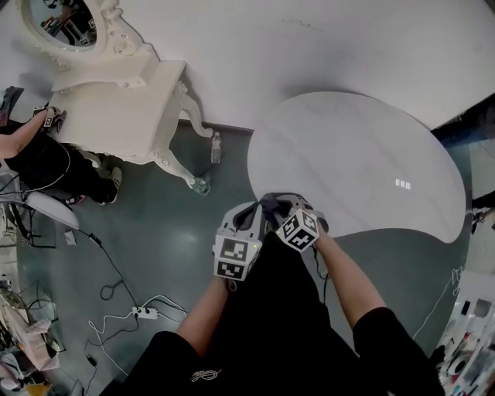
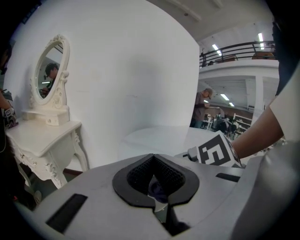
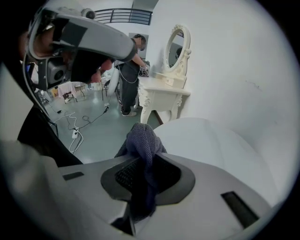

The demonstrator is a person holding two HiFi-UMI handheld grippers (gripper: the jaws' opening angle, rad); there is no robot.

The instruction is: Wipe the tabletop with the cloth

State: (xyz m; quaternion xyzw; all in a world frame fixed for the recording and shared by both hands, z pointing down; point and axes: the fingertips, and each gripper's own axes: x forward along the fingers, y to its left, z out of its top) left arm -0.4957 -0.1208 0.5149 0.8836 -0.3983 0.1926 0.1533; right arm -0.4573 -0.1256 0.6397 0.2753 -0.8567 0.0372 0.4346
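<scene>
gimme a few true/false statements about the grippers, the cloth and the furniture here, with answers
1. The right gripper is shut on the dark cloth. True.
2. The cloth lies spread out flat. False: it is bunched up in the right gripper's jaws.
3. The left gripper has its jaws wide apart. False: they are together.
4. A white dressing table with an oval mirror stands by the wall. True.
5. The tabletop is white. True.
</scene>
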